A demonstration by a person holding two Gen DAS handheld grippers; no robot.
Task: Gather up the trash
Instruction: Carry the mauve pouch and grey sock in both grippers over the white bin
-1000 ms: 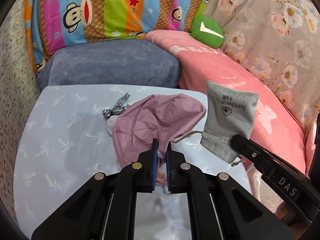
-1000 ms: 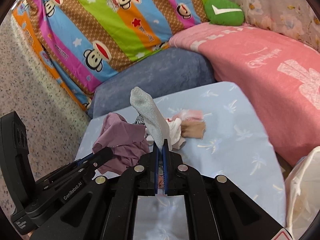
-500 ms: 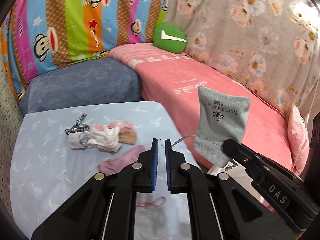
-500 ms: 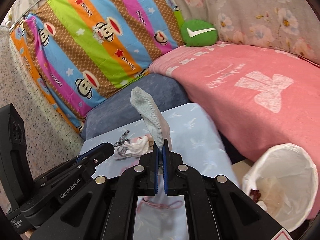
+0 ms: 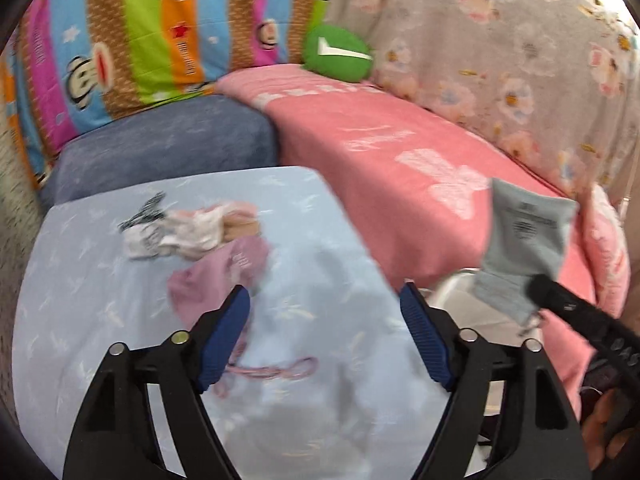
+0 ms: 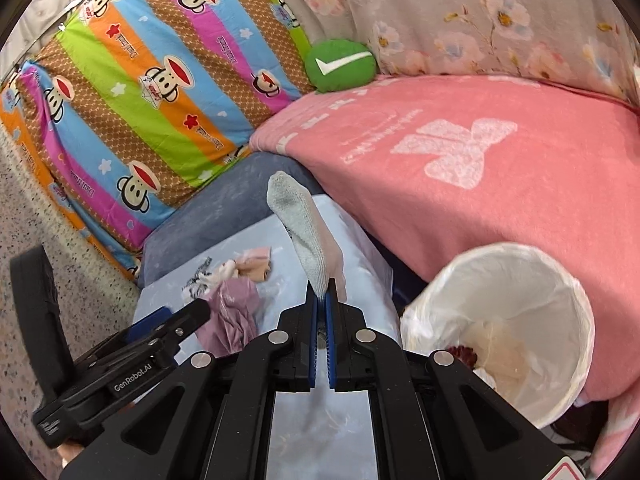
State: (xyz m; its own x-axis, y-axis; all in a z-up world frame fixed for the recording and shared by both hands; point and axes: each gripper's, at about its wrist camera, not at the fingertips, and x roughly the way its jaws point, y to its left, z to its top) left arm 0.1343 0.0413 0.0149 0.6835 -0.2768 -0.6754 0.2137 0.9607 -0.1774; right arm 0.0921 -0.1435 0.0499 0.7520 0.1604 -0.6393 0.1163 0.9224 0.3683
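Note:
My right gripper (image 6: 321, 300) is shut on a grey sock (image 6: 300, 232) and holds it up above the light-blue table (image 6: 360, 256); the sock also shows in the left wrist view (image 5: 520, 252). A white lined trash bin (image 6: 516, 320) stands to its right, with some scraps inside. My left gripper (image 5: 324, 312) is open and empty above the table (image 5: 100, 300). A mauve cloth pouch (image 5: 220, 276) with a pink cord (image 5: 272, 370) lies on the table just beyond the left finger. A small pile of white, pink and tan scraps (image 5: 188, 232) lies further back.
A blue-grey cushion (image 5: 168, 152) sits behind the table. A pink blanket (image 6: 460, 152) covers the couch to the right, with a green round pillow (image 6: 340, 64) on it. A striped monkey-print sheet (image 6: 160, 80) hangs behind.
My left gripper has opened and the mauve pouch it held now lies on the table. My right gripper has carried the grey sock to the right, nearer the trash bin.

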